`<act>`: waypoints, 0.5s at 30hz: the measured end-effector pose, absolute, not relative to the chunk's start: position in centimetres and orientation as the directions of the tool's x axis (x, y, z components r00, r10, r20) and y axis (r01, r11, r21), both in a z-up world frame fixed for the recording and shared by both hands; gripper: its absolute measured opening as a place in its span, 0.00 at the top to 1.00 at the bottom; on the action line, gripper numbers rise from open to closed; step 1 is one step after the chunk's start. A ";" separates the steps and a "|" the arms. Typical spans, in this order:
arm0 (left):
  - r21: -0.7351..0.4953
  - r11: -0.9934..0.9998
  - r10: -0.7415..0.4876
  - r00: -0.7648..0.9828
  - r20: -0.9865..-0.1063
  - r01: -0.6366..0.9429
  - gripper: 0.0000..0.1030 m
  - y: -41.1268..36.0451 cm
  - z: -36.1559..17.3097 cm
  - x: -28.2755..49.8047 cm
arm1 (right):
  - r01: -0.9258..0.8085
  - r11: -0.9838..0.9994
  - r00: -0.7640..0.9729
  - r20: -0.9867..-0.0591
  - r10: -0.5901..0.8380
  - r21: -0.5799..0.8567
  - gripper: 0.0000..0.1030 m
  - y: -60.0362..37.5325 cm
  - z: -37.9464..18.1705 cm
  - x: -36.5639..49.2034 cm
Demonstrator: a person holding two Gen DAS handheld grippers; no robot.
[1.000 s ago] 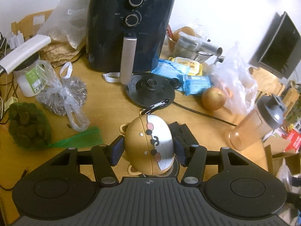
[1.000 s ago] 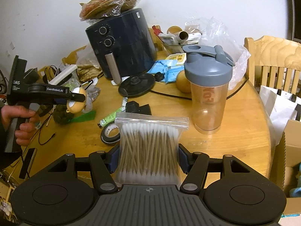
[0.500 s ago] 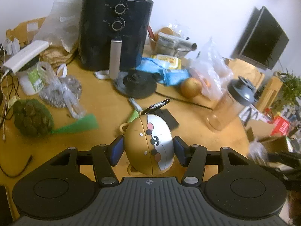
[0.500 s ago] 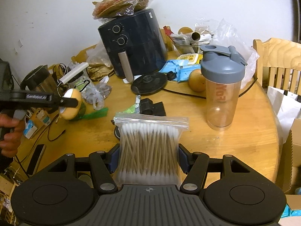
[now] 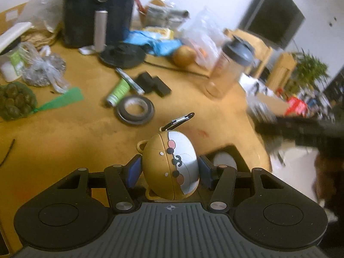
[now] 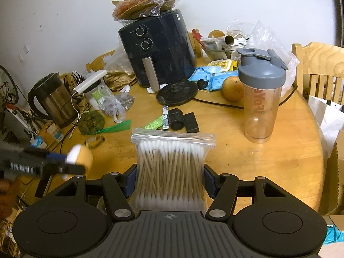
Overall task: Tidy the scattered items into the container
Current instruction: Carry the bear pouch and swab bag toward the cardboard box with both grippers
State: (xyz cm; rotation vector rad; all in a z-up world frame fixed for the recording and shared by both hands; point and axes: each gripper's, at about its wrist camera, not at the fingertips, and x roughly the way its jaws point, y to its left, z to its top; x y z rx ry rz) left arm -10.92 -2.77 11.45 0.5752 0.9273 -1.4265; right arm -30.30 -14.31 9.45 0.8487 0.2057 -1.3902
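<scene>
My left gripper (image 5: 170,168) is shut on a tan and grey bear-face case (image 5: 171,165) with a carabiner clip, held above the near part of the wooden table (image 5: 71,129). It also shows blurred in the right wrist view (image 6: 79,159). My right gripper (image 6: 169,178) is shut on a zip bag of cotton swabs (image 6: 171,167), held above the table's near edge. Loose on the table lie a tape roll (image 5: 135,109), a green tube (image 5: 117,90), a silver stick (image 5: 129,80) and black blocks (image 5: 152,82). No container is clearly in view.
A black air fryer (image 6: 159,47), a kettle base (image 6: 177,90), a shaker bottle (image 6: 261,94), an orange (image 6: 232,88), snack packs (image 6: 210,73), a kettle (image 6: 53,101) and bagged goods (image 6: 91,119) crowd the table. A wooden chair (image 6: 320,64) stands at the right.
My left gripper has pulled back and swung right with the bear case, now over the near table edge. My right gripper has drawn back slightly with the swab bag.
</scene>
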 end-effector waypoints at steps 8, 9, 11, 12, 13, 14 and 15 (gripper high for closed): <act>-0.128 -0.063 -0.475 -0.142 -0.869 0.990 0.47 -1.8 7.8 -14.3 | 0.911 -0.075 0.201 -0.593 -0.780 0.406 0.38 -13.7 9.4 -30.4; -0.125 -0.085 -0.464 -0.150 -0.873 0.989 0.47 -1.8 7.5 -14.6 | 0.911 -0.076 0.199 -0.593 -0.780 0.406 0.38 -13.6 9.4 -30.3; -0.110 -0.129 -0.441 -0.156 -0.884 0.986 0.47 -1.6 6.9 -15.3 | 0.912 -0.080 0.195 -0.595 -0.780 0.403 0.38 -13.3 9.4 -30.3; -0.099 -0.145 -0.428 -0.153 -0.891 0.984 0.46 -1.6 6.6 -15.6 | 0.911 -0.083 0.193 -0.596 -0.780 0.404 0.38 -13.2 9.4 -30.3; -0.090 -0.159 -0.418 -0.150 -0.896 0.983 0.46 -1.6 6.4 -15.8 | 0.909 -0.088 0.191 -0.597 -0.779 0.406 0.38 -13.0 9.4 -30.4; -0.080 -0.172 -0.407 -0.145 -0.902 0.982 0.46 -1.6 6.1 -16.0 | 0.908 -0.092 0.190 -0.597 -0.779 0.408 0.38 -12.8 9.3 -30.4; -0.068 -0.184 -0.395 -0.137 -0.908 0.981 0.46 -1.7 5.9 -16.2 | 0.908 -0.095 0.188 -0.599 -0.778 0.408 0.38 -12.7 9.3 -30.4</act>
